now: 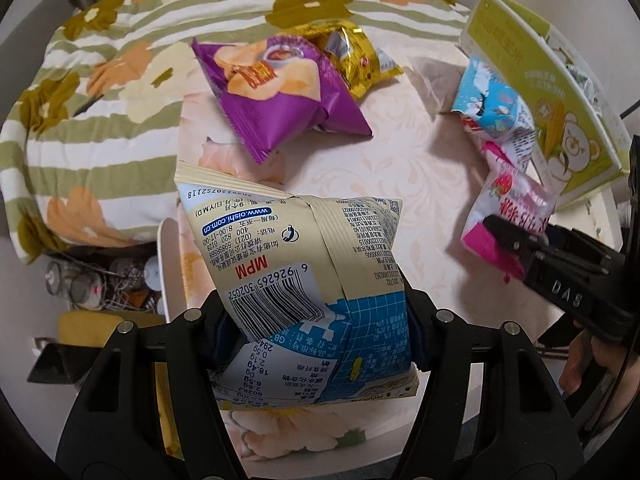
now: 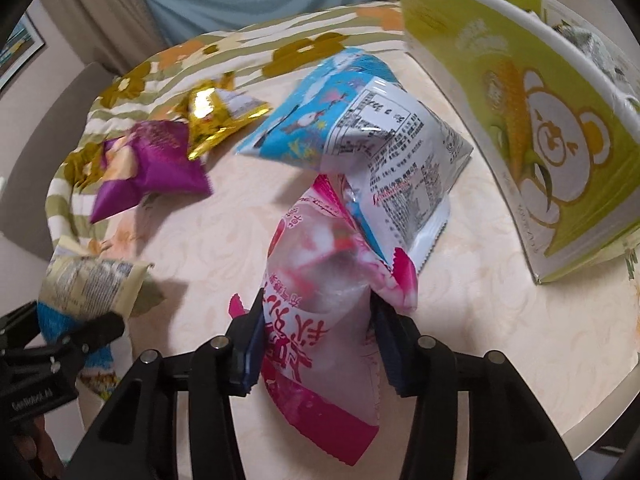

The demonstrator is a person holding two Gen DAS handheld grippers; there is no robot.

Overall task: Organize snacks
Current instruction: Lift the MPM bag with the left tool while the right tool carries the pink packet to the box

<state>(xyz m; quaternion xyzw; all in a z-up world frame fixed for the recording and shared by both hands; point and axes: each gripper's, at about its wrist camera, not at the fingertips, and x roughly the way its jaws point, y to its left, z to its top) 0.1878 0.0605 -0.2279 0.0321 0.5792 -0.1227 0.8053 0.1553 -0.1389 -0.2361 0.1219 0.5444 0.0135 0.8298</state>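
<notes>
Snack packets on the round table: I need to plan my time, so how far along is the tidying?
Done: nothing I can confirm.

In hand: left gripper clamps the cream-and-blue packet; right gripper clamps the pink-and-white packet.

Left: the purple packet, gold packet and light-blue packet lie beside the green bear-printed box.

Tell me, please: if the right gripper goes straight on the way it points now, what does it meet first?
Probably the blue and white snack bag, lying just beyond the pink snack bag that the right gripper holds; depth is unclear, so it might meet the table first.
</notes>
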